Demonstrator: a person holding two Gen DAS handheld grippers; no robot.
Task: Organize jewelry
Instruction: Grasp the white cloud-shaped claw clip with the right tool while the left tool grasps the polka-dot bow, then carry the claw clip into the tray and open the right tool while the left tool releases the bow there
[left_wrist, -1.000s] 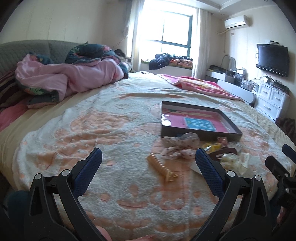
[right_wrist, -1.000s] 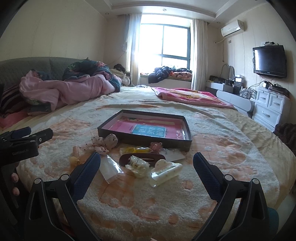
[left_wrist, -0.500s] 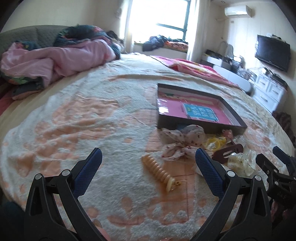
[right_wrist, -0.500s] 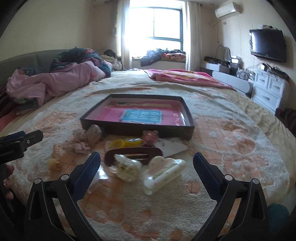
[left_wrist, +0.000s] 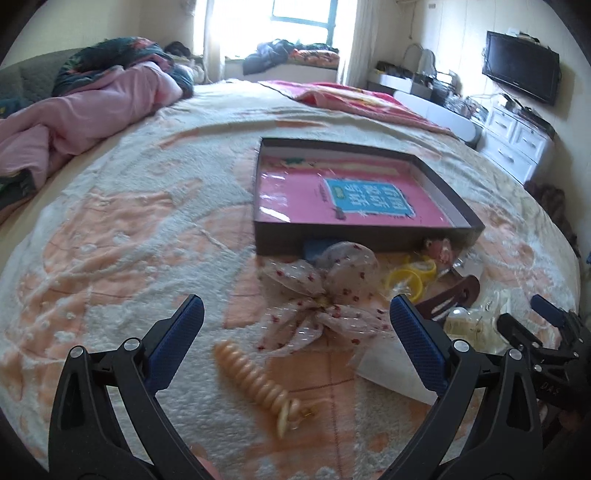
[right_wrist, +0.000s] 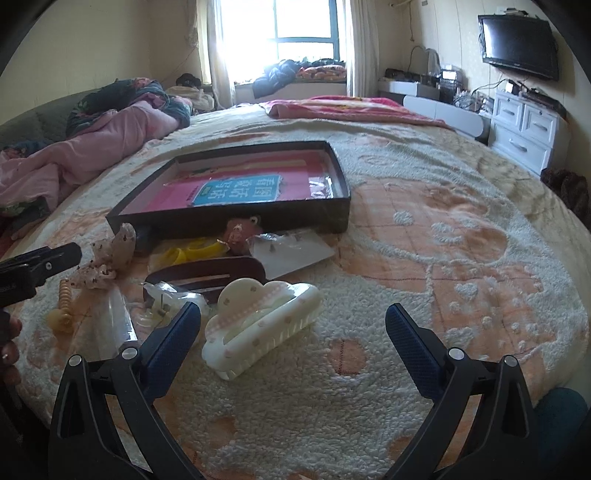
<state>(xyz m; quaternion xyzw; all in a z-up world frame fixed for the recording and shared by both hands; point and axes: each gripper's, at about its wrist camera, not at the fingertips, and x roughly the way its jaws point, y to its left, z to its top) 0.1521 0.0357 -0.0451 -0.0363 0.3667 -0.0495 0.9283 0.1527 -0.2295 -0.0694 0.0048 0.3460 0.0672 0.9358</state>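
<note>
Bed blanket (right_wrist: 424, 258): nubby, matt fleece cloth. Tray (right_wrist: 332, 216): dark matt card walls; glossy pink, film-covered base. Cloud hair claw (right_wrist: 258, 325): smooth, glossy cream plastic. Bow (left_wrist: 325, 295): sheer dotted fabric. Spiral hair tie (left_wrist: 258, 384): glossy plastic coil. Brown barrette (right_wrist: 207, 275): smooth, shiny. Left tool (left_wrist: 295, 325) and right tool (right_wrist: 293, 325): matt black plastic, textured blue pads (left_wrist: 417, 339).

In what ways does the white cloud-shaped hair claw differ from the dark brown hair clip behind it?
The white cloud-shaped hair claw is bulky and pale, with small dots; the dark brown hair clip is flat, plain and dark. The claw lies fully in view, nearest the right tool; the clip lies farther back, partly covered by a clear plastic packet. Both rest on the blanket, outside the tray.
</note>
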